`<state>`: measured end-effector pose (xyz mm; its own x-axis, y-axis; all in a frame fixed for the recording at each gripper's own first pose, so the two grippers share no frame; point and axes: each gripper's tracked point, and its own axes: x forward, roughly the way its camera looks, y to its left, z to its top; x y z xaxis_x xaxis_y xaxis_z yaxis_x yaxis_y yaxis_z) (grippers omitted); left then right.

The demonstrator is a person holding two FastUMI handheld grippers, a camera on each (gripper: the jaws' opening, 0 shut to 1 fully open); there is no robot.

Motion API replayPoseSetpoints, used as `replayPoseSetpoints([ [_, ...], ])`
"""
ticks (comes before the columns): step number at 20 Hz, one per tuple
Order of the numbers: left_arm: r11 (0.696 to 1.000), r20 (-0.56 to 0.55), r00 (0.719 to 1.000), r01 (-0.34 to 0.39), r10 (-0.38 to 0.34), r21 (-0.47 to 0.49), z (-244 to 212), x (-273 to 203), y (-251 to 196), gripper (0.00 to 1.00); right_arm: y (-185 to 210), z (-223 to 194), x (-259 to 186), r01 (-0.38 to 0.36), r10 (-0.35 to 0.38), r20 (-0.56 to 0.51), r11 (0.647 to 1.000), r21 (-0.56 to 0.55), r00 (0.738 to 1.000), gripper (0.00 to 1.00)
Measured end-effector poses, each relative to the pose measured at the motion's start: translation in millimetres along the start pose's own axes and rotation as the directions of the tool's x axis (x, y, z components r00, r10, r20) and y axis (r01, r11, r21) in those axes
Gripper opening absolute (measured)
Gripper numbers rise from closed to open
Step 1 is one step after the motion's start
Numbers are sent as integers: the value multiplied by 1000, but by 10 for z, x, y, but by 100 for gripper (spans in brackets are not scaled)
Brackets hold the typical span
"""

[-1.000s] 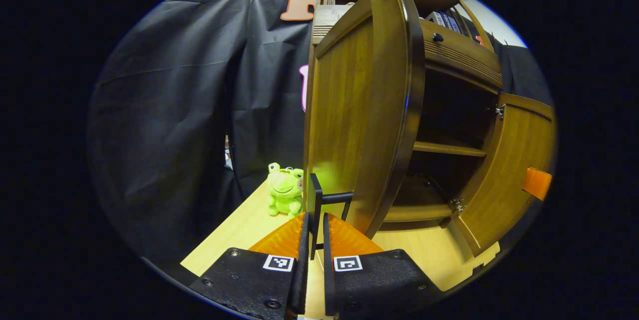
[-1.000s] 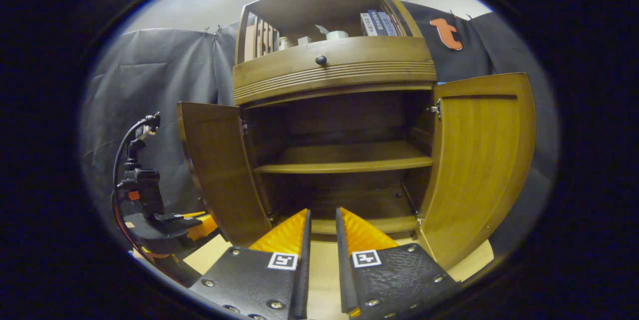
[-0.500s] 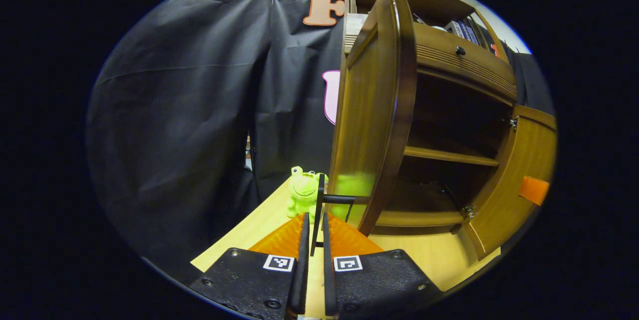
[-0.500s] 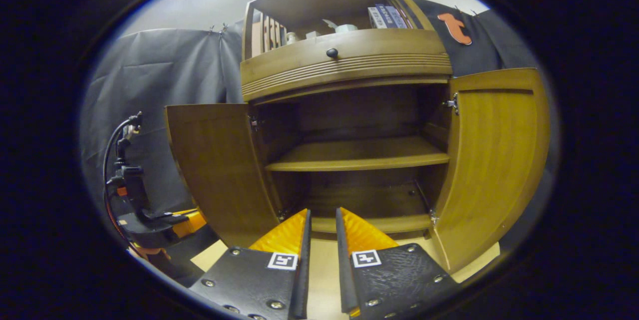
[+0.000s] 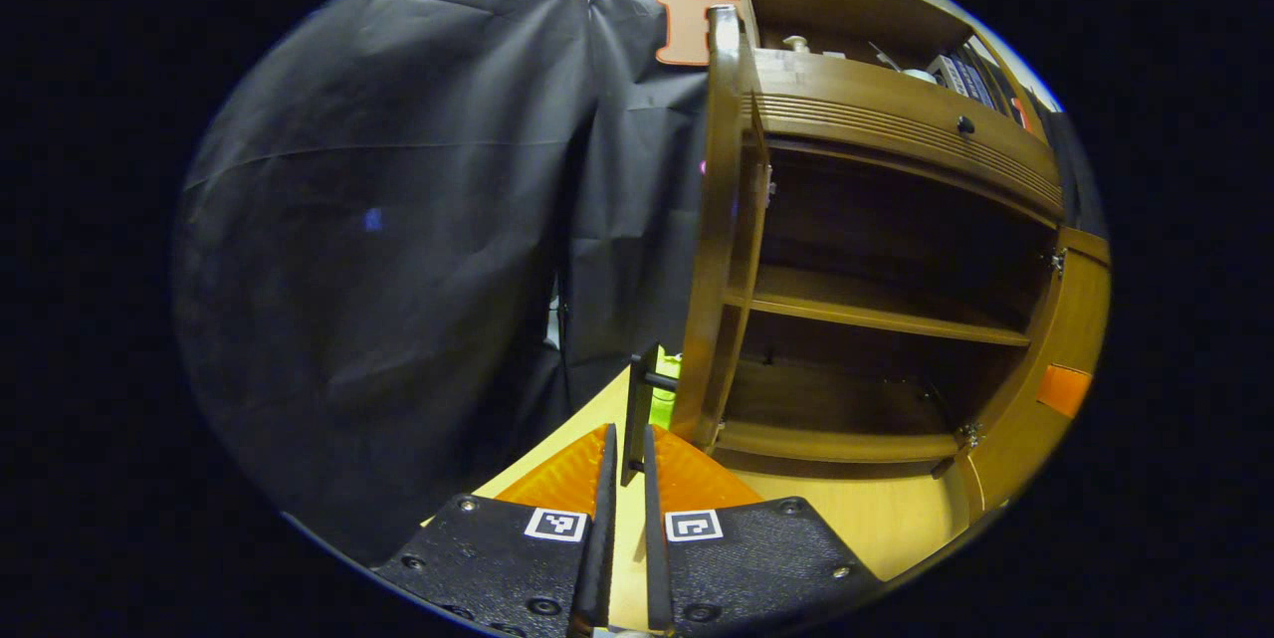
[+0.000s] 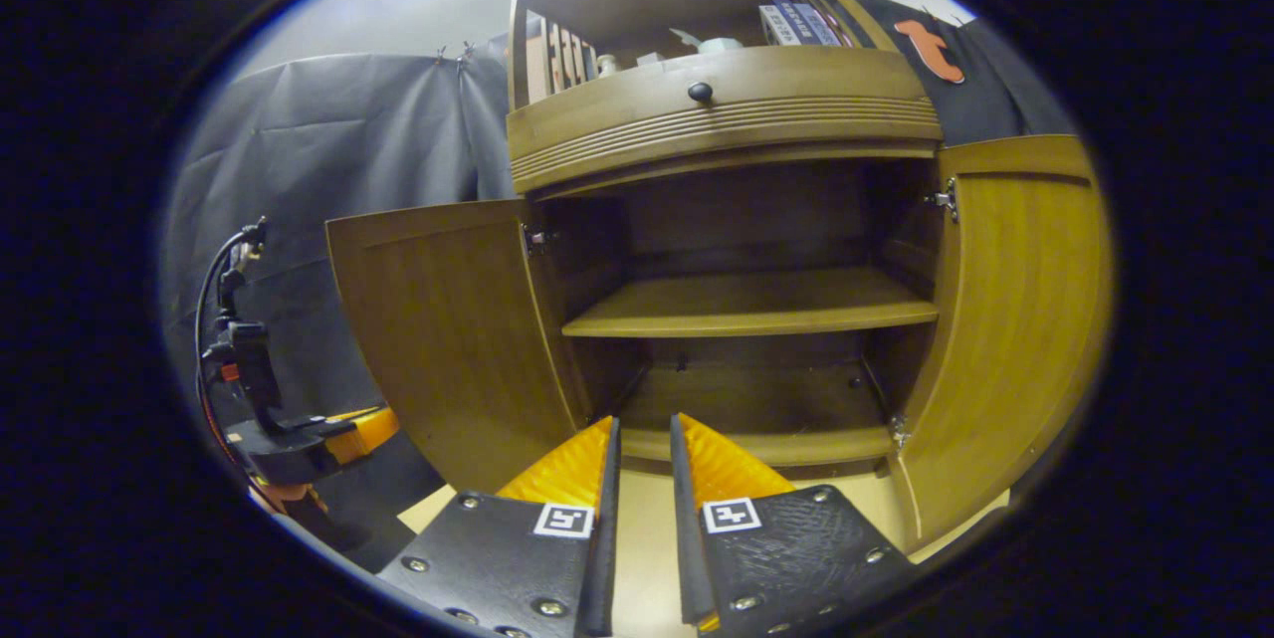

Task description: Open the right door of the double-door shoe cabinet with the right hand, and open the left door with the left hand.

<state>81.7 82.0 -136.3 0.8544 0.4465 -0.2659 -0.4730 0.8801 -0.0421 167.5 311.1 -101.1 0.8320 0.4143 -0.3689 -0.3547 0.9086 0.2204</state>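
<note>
Jaws of the left gripper point(image 5: 624, 444) were clenched on the thin black handle point(image 5: 637, 399) of the left door point(image 6: 448, 329); right gripper point(image 6: 642, 439) jaws stood slightly parted, grasping nothing. Both curved wooden doors were swung wide on the counter point(image 6: 647, 529).

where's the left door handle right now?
In the left gripper view, the left door handle sits bottom centre, between the left hand-held gripper's fingertips, just left of the edge-on left door.
</note>
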Motion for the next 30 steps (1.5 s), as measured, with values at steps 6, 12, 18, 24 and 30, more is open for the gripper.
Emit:
replayPoseSetpoints([
  [6,999,25,998,51,-50,-19,86,-132,-200,15,11,15,15,-7,7,2,1000,-16,1000,26],
  [12,993,41,992,117,-117,11,211,-169,-552,15,-106,16,-30,23,-23,6,999,-23,1000,26],
  [18,978,79,975,210,-209,-3,476,-205,-1006,15,-398,137,-113,100,-99,44,994,-40,994,26],
  [24,932,168,918,360,-360,32,1058,-339,-1693,12,-599,711,-289,177,-170,172,984,-26,970,26],
  [30,876,250,840,469,-482,114,1557,-611,-2220,6,-598,1194,-500,216,-199,278,976,-31,940,26],
])
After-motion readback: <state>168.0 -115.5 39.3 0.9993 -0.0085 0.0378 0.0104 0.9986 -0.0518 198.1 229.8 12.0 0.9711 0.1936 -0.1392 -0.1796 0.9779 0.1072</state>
